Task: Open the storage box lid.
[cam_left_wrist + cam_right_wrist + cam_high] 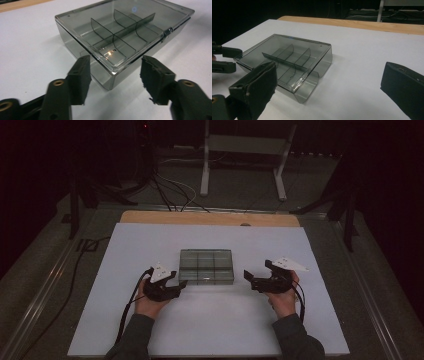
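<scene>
Left gripper [113,75], black and two-jawed, sits at the near left corner of the smoky clear plastic compartment box [206,265]. Its jaws stand partly apart with that corner between them, and neither pad [79,80] presses on the plastic. The box lies closed in the middle of the white table cover [210,320]; its dividers show through the lid (a small metal clasp [167,32] sits on the front edge). Right gripper [248,275], held in the person's right hand [283,300], rests just beside the box's right end, jaws spread wide and holding nothing, apart from the box.
</scene>
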### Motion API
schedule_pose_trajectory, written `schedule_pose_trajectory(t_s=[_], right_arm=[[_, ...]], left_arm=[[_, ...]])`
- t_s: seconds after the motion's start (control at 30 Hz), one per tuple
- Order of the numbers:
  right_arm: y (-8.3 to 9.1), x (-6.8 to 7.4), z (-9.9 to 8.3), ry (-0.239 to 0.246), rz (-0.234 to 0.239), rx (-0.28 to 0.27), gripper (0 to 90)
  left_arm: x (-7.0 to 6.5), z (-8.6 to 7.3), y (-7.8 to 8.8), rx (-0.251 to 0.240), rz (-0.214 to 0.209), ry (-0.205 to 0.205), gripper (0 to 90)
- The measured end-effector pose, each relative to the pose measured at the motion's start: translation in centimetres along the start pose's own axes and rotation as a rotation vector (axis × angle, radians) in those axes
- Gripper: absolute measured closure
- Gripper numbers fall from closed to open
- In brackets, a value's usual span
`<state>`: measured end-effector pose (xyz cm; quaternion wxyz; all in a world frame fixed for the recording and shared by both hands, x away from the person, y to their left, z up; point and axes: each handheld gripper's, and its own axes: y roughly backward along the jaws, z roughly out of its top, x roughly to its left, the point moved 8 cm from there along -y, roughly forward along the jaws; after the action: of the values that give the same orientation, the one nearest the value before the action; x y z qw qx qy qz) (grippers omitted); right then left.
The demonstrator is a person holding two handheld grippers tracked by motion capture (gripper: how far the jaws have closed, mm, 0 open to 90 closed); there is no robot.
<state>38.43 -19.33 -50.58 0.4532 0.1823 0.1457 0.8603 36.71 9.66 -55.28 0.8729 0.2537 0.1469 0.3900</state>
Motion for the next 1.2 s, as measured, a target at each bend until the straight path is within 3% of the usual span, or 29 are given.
schedule_pose_trajectory(t_s=[0.33, 1.2], right_arm=[[-0.02, 0.03, 0.00, -0.001, 0.000, 0.000, 0.6], [-0.13, 0.53, 0.04, 0.026, 0.006, 0.006, 0.7]], left_arm=[[0.03, -0.41, -0.54, 0.030, 0.015, -0.016, 55.1], [0.16, 0.28, 0.24, 0.003, 0.005, 0.000, 69.0]])
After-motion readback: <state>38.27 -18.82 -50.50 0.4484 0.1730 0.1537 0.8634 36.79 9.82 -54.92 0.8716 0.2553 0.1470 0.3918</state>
